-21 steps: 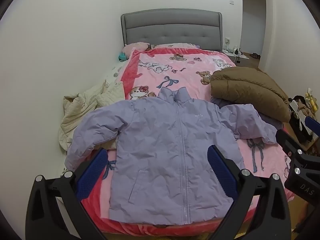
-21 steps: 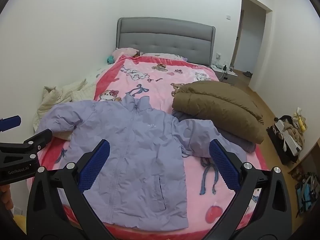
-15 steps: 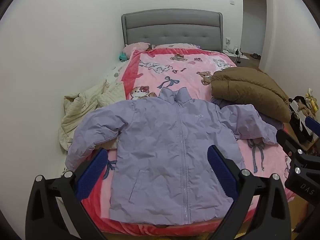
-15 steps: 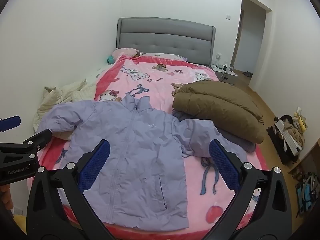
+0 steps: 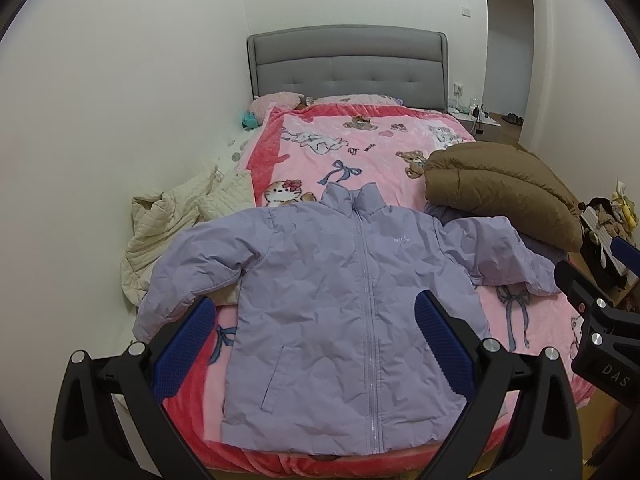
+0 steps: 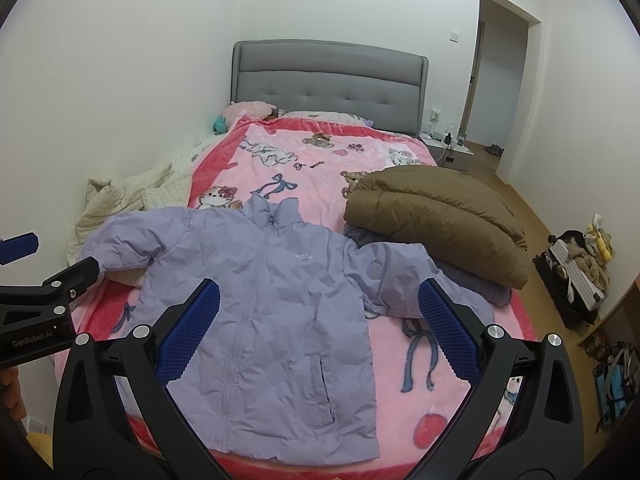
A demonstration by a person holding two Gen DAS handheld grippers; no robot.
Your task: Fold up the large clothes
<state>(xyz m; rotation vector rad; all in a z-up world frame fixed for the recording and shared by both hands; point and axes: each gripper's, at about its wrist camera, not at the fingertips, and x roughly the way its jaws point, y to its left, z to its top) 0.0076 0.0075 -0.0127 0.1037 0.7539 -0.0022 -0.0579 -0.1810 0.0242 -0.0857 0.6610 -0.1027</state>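
A lilac zip-up puffer jacket (image 5: 340, 304) (image 6: 264, 304) lies face up and spread flat at the foot of the bed, collar toward the headboard, both sleeves out to the sides. My left gripper (image 5: 312, 340) hovers above its hem, open, with nothing between the blue pads. My right gripper (image 6: 320, 328) hangs over the jacket's right half and right sleeve, also open and holding nothing. Each gripper shows at the edge of the other's view.
The bed carries a pink cartoon blanket (image 5: 360, 148). A folded brown puffer coat (image 6: 436, 220) sits on a grey garment at the bed's right side. A cream quilted garment (image 5: 172, 224) is bunched by the left wall. Bags and clutter (image 6: 580, 264) stand on the floor at right.
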